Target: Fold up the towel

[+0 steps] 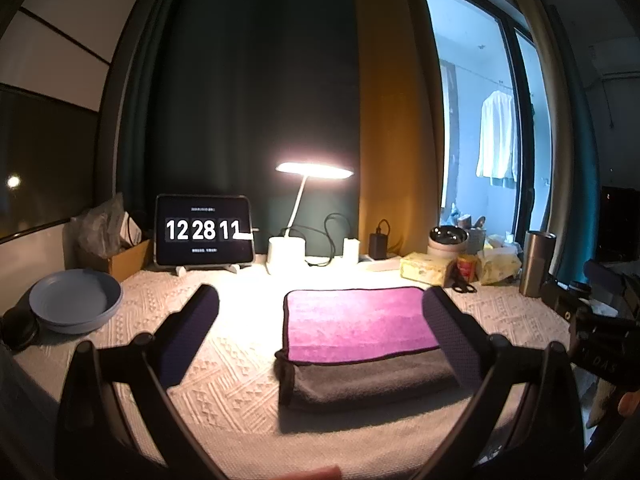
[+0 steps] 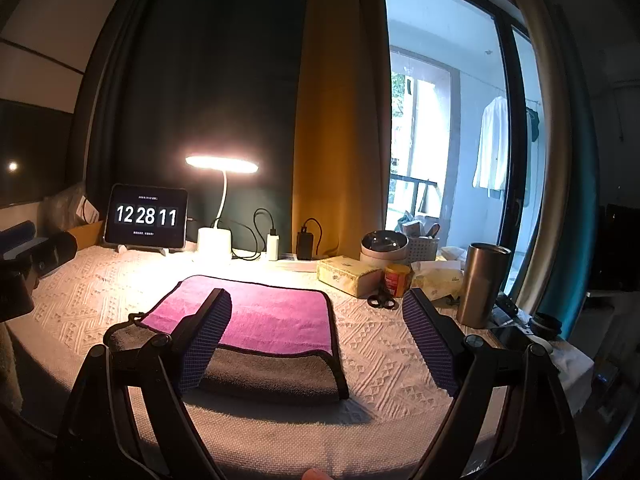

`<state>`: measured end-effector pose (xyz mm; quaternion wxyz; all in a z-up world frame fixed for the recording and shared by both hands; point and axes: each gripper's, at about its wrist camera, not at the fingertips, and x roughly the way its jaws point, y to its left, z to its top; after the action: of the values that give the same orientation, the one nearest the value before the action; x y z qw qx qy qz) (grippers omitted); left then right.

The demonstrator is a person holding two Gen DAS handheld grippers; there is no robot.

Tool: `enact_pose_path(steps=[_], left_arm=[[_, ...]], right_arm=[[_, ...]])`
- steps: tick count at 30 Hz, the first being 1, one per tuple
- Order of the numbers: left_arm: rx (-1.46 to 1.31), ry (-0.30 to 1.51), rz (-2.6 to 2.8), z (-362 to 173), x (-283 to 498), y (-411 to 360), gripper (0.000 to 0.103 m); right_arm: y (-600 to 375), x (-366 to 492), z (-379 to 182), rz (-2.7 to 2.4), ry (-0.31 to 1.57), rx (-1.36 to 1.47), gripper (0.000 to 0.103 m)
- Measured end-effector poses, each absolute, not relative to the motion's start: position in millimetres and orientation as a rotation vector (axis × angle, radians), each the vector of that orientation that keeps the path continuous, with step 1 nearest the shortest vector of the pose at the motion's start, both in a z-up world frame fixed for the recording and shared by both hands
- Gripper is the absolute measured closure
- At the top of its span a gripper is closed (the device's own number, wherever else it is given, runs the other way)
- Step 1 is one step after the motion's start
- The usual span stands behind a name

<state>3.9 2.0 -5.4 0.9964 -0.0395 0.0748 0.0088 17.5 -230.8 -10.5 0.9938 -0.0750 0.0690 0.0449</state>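
Towel [image 1: 360,344]: folded, laid flat on the worktop [image 1: 240,360] near the front edge; a magenta layer is seen on top toward the far side, a grey layer is exposed along the near side; dark piping runs round the edges.
Towel in right view [image 2: 272,316]: the same folded stack is shown, with the magenta face far and the grey band near.
Left gripper [image 1: 320,308]: fingers are spread wide and nothing is held; the left finger [image 1: 188,332] is seen over bare cloth left of the towel, the right finger over the towel's right edge; contact with the towel cannot be told.
Right gripper [image 2: 316,312]: fingers are parted wide and nothing is held; the left finger [image 2: 208,332] is seen in front of the towel, the right finger over the worktop to the right of it.
Worktop cover: a cream patterned cloth is spread under everything.
Lamp [image 1: 314,170]: lit, placed at the far side behind the towel.
Tablet [image 1: 204,230]: propped at the far left, 12 28 11 is displayed.
Plate [image 1: 76,300]: blue, set at the left edge, well apart from the towel.
Steel tumbler [image 2: 482,284]: upright at the right, near the scissors [image 2: 382,300] and a red can [image 2: 396,280].
Tissue box [image 2: 348,276]: placed beyond the towel's far right corner.
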Motion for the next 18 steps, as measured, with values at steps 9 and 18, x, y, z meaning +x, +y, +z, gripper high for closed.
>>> enact_pose_path(steps=[9, 18], left_arm=[[-0.079, 0.149, 0.018, -5.0, 3.3, 2.0, 0.001], [-0.077, 0.149, 0.018, -4.8, 2.4, 1.3, 0.001]], right_arm=[[-229.8, 17.6, -10.5, 0.09, 0.142, -0.15, 0.013], [-228.6, 18.2, -11.0, 0.09, 0.144, -0.152, 0.013]])
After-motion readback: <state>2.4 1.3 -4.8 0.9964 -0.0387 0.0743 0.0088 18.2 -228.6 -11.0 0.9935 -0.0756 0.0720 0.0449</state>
